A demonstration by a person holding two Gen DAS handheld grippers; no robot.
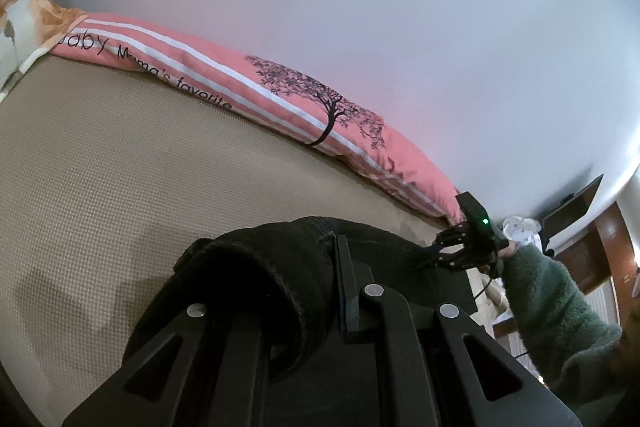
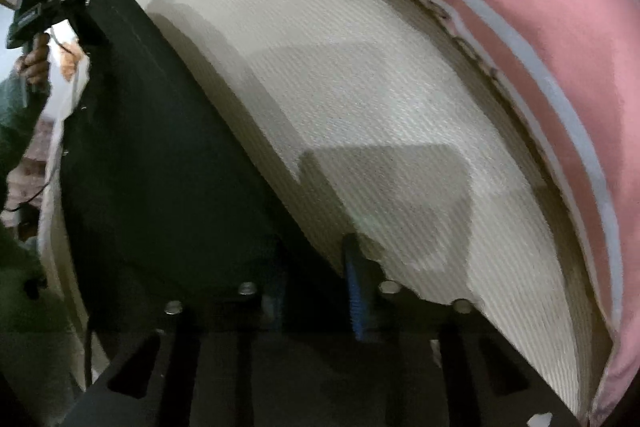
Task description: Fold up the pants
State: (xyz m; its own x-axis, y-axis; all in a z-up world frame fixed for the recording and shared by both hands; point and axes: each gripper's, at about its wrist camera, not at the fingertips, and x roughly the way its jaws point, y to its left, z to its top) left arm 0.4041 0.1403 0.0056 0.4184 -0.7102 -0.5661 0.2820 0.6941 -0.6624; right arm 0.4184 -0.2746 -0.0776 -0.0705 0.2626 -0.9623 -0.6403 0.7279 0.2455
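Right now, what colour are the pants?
Black pants, seen best in the right wrist view.

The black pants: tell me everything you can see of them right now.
The black pants are dark, thick and knit-looking, with a ribbed hem. They lie stretched across the beige textured mat. One end is bunched and lifted, pinched in the shut left hand-held gripper. At the other end, the right hand-held gripper points down onto the edge, one blue-padded finger beside it; pad contact is hidden.

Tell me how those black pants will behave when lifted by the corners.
The pants are probably floppy: the cloth bunches and droops over the left gripper. Likely light, a soft knit. Expect the middle to sag toward the mat.
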